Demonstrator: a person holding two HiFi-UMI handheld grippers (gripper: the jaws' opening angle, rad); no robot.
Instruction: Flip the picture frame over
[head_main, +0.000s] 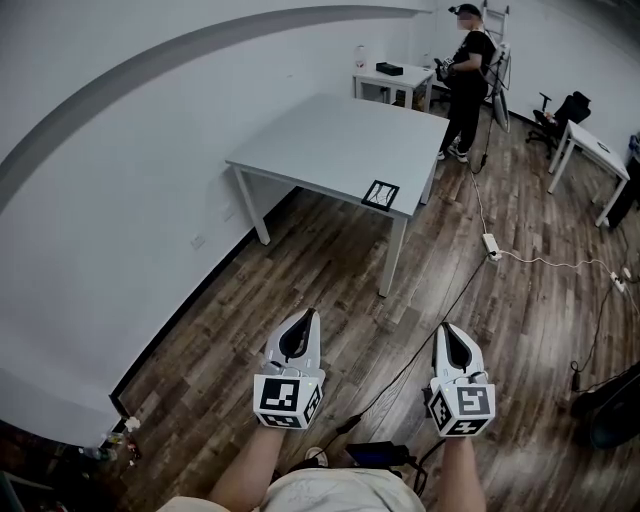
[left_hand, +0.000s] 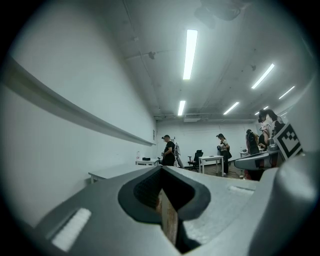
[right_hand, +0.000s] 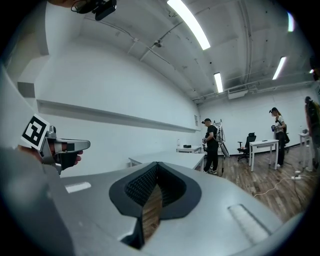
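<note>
The picture frame (head_main: 380, 194), small and black-edged, lies flat near the front right corner of the grey table (head_main: 330, 140), across the wooden floor from me. My left gripper (head_main: 308, 314) and right gripper (head_main: 444, 327) are held side by side at waist height, far short of the table, both pointing towards it. Each is shut with nothing between its jaws. In the left gripper view the left gripper (left_hand: 161, 169) has its jaws pressed together, and the right gripper (right_hand: 157, 165) looks the same in its own view. The frame itself does not show in either gripper view.
A person (head_main: 466, 80) stands beyond the table's far right corner. A power strip (head_main: 491, 245) and cables trail over the floor to the right. White desks (head_main: 590, 150) and an office chair (head_main: 565, 110) stand at the back right. The white wall (head_main: 120, 200) runs along the left.
</note>
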